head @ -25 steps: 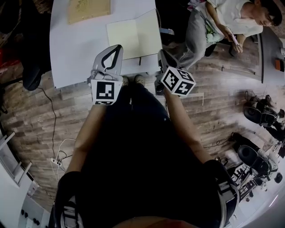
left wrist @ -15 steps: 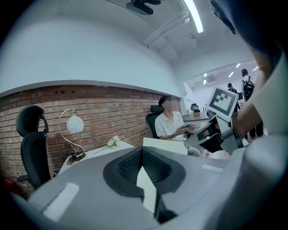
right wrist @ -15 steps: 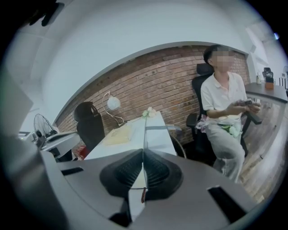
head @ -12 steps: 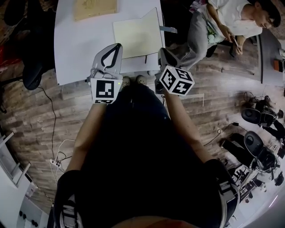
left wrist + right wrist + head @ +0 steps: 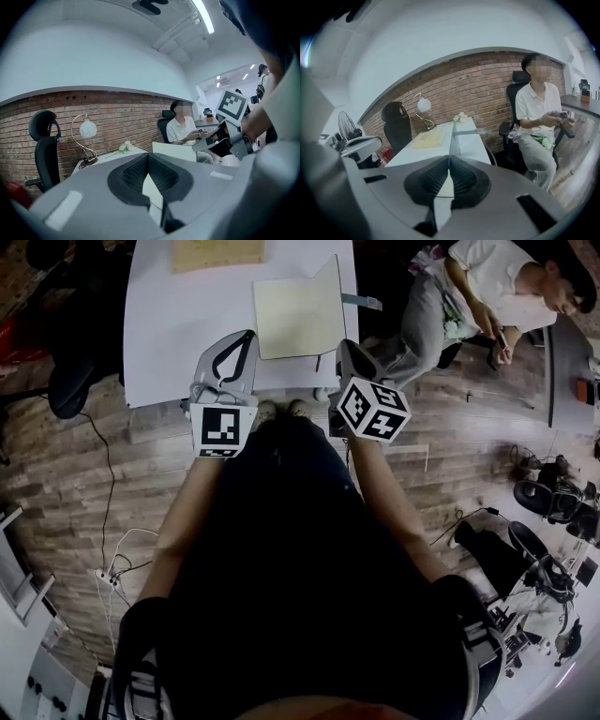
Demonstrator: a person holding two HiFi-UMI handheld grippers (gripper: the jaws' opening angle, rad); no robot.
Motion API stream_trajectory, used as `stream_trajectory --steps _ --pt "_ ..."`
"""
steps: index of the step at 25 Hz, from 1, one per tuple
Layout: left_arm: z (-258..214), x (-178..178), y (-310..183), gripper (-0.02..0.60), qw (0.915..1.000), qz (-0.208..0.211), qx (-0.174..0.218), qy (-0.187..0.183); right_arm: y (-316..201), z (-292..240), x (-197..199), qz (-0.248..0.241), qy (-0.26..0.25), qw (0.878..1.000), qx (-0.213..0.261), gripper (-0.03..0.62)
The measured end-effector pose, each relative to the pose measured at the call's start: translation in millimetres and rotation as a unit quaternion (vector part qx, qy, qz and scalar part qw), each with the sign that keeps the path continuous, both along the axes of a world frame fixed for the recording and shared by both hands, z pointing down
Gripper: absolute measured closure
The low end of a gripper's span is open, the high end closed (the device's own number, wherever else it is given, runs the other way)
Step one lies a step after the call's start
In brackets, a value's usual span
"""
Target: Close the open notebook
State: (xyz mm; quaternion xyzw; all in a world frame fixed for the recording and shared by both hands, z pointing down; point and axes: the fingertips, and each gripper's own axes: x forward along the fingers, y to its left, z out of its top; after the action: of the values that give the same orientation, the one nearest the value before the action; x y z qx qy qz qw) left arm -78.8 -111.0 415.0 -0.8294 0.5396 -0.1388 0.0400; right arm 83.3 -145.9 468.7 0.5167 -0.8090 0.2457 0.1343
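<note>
From my head, one camera looks steeply down over my body onto the table [image 5: 169, 334]. Cameras on my left gripper [image 5: 246, 337] and right gripper [image 5: 345, 346] sit close behind the jaws, looking level toward the brick wall [image 5: 117, 115]. All three catch the seated person [image 5: 469, 296]; both gripper views share the lamp [image 5: 87, 129].

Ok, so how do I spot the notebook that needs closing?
Find the big white table. The notebook lies at its near right corner. Unlike the flat tan board farther back, it shows pale yellow pages, with its right side lifted up.
</note>
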Motion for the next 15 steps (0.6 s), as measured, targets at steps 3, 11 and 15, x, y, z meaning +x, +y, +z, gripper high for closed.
stream_trajectory --steps 3,11,15 --pt "-0.8 -4.3 1.6 0.575 1.0000 -0.003 0.002 0.001 1.1 -1.0 -5.4 -0.003 0.004 1.000 0.002 0.574" --pt "-4.2 -14.6 5.6 0.575 1.0000 -0.008 0.006 0.002 6.3 -2.0 -23.0 -0.014 0.023 1.000 0.008 0.572" --pt "-3.3 -16.3 5.0 0.575 0.9999 -0.009 0.007 0.001 7.8 -0.4 -31.5 -0.025 0.033 0.999 0.012 0.572"
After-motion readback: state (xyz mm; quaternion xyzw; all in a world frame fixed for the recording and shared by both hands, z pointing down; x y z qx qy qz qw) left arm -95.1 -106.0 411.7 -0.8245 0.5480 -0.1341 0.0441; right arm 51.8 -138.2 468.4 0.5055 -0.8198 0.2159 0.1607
